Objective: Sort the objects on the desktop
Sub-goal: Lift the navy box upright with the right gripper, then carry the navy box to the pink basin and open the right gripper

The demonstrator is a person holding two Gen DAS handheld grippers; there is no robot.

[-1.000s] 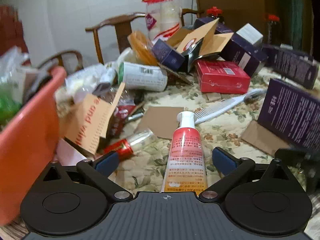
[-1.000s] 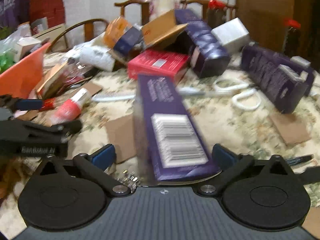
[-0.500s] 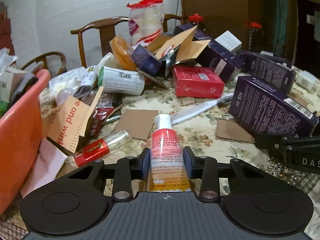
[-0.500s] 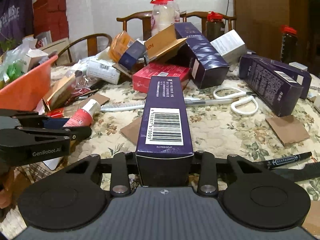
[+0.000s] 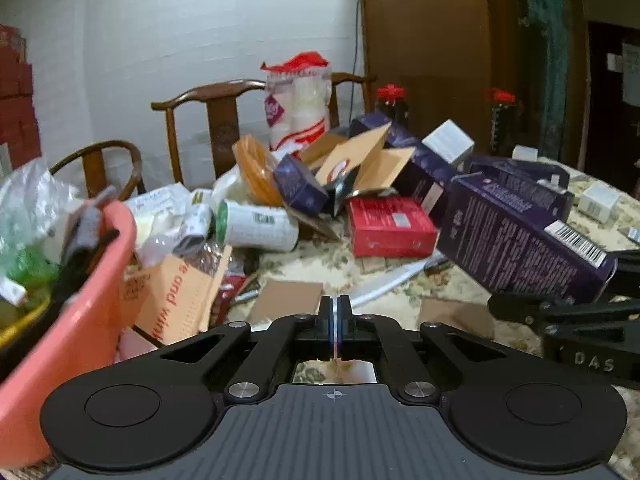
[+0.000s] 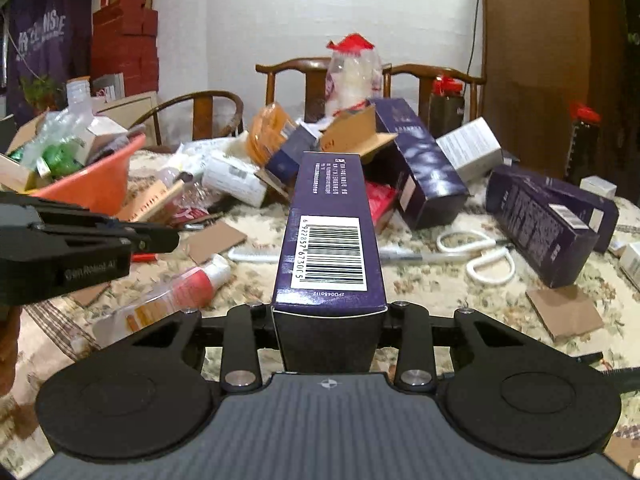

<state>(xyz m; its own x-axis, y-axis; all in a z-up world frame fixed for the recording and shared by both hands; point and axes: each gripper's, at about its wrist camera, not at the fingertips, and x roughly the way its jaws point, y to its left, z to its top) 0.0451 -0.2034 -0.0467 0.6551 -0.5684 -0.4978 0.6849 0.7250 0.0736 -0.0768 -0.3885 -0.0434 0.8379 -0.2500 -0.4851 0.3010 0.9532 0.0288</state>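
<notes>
My right gripper (image 6: 329,314) is shut on a long purple box (image 6: 330,240) with a barcode on top, held above the table; the box also shows in the left wrist view (image 5: 520,240). My left gripper (image 5: 334,306) is shut with nothing between its fingers, raised above the table. The red and white tube (image 6: 172,292) lies on the floral tablecloth below the left gripper (image 6: 160,238), apart from it. An orange basin (image 5: 68,320) full of items stands at the left.
A pile of purple boxes, a red box (image 5: 388,226), cardboard pieces (image 5: 286,300), a white comb (image 6: 256,255), white scissors (image 6: 480,254) and a white can (image 5: 256,226) cover the table. Wooden chairs (image 5: 216,120) stand behind it.
My left gripper closed on the tube, then lost it and shut fully while rising; the tube stays on the table. My right gripper closed on the purple box and lifted it.
</notes>
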